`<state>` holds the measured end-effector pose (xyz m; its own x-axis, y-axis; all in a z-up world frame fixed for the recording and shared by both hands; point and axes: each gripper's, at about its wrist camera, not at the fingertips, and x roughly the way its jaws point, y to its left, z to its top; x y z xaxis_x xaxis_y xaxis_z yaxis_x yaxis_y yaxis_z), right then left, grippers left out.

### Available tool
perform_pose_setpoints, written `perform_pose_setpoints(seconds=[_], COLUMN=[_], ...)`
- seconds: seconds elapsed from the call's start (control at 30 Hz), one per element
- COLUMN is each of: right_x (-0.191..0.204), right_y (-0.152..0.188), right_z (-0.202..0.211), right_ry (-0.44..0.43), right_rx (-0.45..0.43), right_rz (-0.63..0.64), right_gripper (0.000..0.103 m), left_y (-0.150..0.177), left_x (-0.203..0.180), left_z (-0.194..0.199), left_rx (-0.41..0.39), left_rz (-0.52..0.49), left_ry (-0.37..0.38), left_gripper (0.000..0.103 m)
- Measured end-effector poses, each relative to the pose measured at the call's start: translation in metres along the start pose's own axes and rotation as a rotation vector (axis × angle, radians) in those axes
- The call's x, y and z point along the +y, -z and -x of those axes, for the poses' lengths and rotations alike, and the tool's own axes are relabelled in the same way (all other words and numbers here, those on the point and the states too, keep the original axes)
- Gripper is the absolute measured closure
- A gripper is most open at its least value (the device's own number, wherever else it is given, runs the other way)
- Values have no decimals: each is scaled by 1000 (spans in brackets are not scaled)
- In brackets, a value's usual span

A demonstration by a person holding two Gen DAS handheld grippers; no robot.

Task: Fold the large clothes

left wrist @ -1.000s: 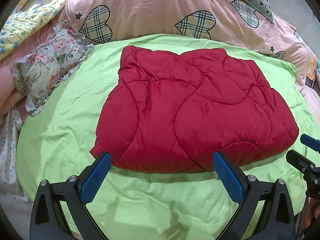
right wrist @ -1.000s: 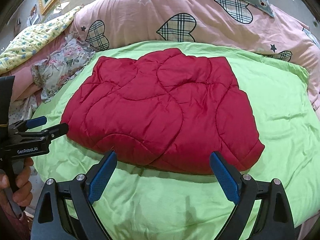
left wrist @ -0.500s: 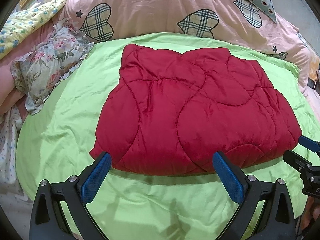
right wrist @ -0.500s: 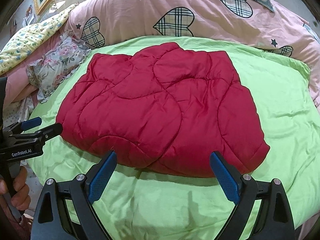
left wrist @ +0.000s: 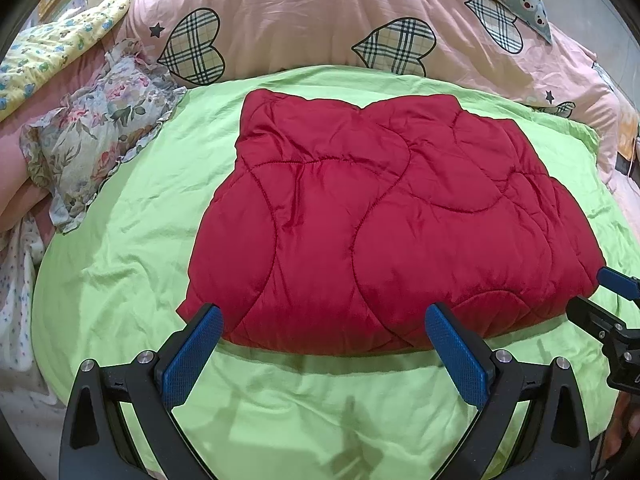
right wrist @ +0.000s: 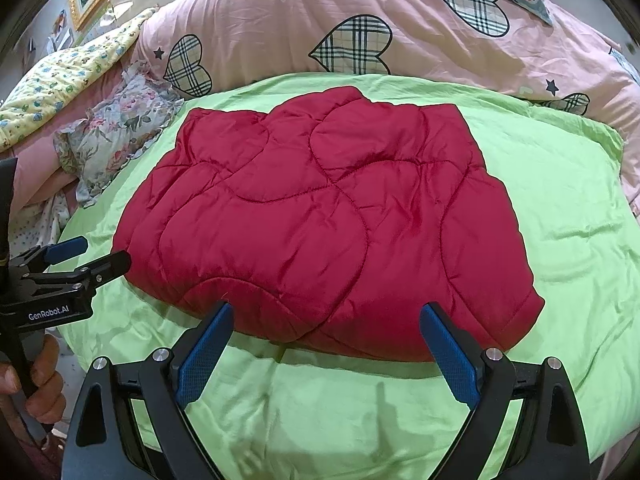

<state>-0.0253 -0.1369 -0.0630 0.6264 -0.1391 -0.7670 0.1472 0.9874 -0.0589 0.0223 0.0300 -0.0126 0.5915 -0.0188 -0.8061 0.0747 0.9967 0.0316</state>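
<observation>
Left wrist view: your left tool (left wrist: 320, 334) hangs wide open, holding nothing, just short of the near edge of the red quilted jacket (left wrist: 384, 224). The jacket lies folded into a thick pad, centred on the green sheet (left wrist: 132, 216) of the bed. Your right tool (left wrist: 592, 296) shows at the frame's right edge, by the jacket's near right corner.

Right wrist view: the right tool (right wrist: 326, 328) is likewise spread wide and empty, its blue pads (right wrist: 204, 352) just short of the jacket (right wrist: 328, 216) hem. The left tool (right wrist: 86, 254) pokes in from the left, close to the jacket's near left corner, gripped by a hand (right wrist: 30, 380).

If another fold is due, approx. match both tools at the near corners, bite through all layers, not just the top shell, then lift evenly w/ no twist; padded fabric probably springs back, so press the crease flat.
</observation>
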Motion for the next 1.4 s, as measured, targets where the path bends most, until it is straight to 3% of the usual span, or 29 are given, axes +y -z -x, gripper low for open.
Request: perform_pose_setpoints(seconds=[1.4], right_x=[0], right_y=[-15], right_z=[-14], right_ry=[-12], right_rx=[4], right_rz=[9], right_gripper=[8], left_y=[-12], left_x=[-2], left_z=[-15], left_rx=[-17], left_rz=[-33], left_ry=[-36], left_gripper=[2])
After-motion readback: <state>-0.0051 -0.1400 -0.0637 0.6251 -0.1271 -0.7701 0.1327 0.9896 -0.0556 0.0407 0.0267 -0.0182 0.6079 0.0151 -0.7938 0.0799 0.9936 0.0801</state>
